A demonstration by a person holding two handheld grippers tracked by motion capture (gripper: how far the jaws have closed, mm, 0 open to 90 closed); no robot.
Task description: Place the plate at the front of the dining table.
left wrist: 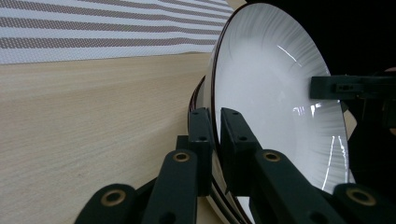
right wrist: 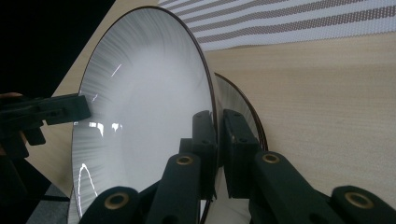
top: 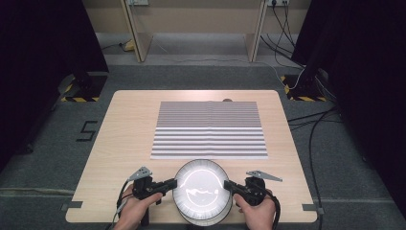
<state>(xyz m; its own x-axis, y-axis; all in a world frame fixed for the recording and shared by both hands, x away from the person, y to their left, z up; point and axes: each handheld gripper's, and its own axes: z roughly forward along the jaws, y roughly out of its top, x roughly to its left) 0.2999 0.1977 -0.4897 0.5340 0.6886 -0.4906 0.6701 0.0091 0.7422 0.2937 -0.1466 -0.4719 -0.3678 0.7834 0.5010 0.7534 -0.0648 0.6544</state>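
1. White plate [top: 201, 187] with a dark rim sits on top of a plate stack [top: 203, 218] at the near edge of the wooden surface [top: 124, 139], just in front of the striped placemat [top: 209, 129].
2. Left tool [top: 173, 183] is at the plate's left rim, jaws pinched narrow on the rim; the left gripper view has one jaw under the rim and one over it [left wrist: 214, 140].
3. Right tool [top: 229, 184] is at the plate's right rim, jaws likewise closed on the rim [right wrist: 215, 144].
4. Both gripper views show the top plate tilted against the lower plates, its rim apart from the next dark rim [right wrist: 252, 116] beneath.
5. Each gripper view shows the other tool across the plate, clamped on the far rim.
6. Placemat lies flat beyond the plate, centred on the surface, grey and white stripes.
7. Hands [top: 139, 211] hold both tools from the near edge.
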